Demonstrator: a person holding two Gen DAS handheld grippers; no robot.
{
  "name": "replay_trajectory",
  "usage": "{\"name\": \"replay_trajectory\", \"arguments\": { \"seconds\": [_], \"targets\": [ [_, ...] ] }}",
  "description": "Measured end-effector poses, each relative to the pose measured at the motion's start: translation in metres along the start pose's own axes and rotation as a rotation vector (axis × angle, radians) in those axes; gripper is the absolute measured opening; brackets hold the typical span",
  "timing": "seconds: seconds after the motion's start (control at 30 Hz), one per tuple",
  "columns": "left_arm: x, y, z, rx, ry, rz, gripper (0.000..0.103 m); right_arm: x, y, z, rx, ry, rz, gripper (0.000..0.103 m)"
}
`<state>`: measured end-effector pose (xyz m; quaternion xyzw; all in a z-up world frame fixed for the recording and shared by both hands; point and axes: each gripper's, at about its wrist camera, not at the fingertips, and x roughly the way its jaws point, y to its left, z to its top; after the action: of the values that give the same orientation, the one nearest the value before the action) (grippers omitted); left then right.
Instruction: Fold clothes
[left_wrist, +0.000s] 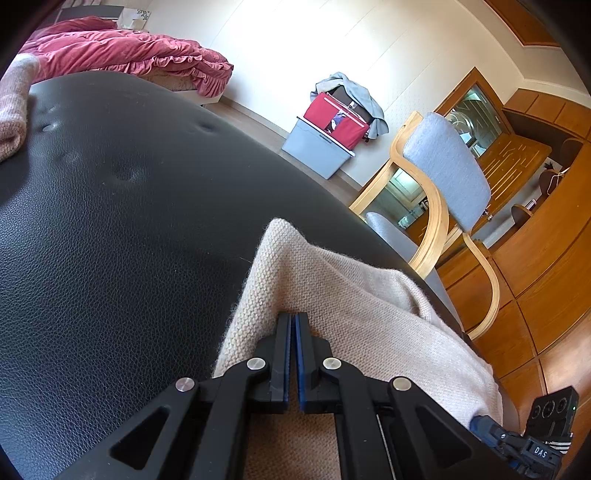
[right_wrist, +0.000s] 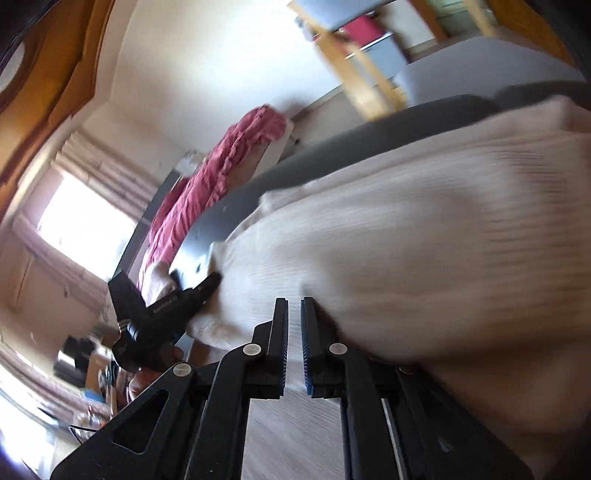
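Beige knit sweater (left_wrist: 354, 306) clamped in both grippers' fingers; pink garment (left_wrist: 13, 107) only in left view.

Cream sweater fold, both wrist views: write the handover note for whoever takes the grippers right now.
Left gripper: shut on the cream sweater, near the black padded surface's edge.
Right gripper: shut on another part of the sweater; this view is blurred.
Things: the sweater lies bunched on the surface's near side. A pink knit sits at its far corner.
Done: both grips are set. No finished fold shows.
Left: probably spread the sweater flat, then fold it. Whether more clothes wait is not visible.
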<state>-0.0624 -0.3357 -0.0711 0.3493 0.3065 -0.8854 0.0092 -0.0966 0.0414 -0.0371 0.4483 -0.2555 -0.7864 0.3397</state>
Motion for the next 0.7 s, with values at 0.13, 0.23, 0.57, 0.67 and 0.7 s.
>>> {"name": "replay_trajectory", "arguments": {
  "seconds": [0.13,0.23,0.57,0.67,0.7],
  "targets": [
    [0.0,-0.002,0.0,0.007,-0.001,0.009,0.003,-0.024,-0.017,0.006,0.052,-0.042,-0.008,0.008],
    [0.001,-0.004,-0.001,0.015,-0.002,0.018,0.003,-0.036,-0.008,0.014,-0.021,-0.093,0.008,0.008],
    [0.0,-0.003,0.0,0.016,-0.002,0.019,0.003,-0.013,-0.032,0.04,-0.025,-0.081,-0.055,0.008],
    [0.001,-0.003,0.001,0.012,-0.001,0.015,0.003,-0.028,-0.042,0.039,0.001,-0.139,-0.12,0.007],
    [0.001,-0.003,0.001,0.011,-0.001,0.014,0.003,-0.033,-0.047,0.039,0.02,-0.163,-0.149,0.006]
  ]
}}
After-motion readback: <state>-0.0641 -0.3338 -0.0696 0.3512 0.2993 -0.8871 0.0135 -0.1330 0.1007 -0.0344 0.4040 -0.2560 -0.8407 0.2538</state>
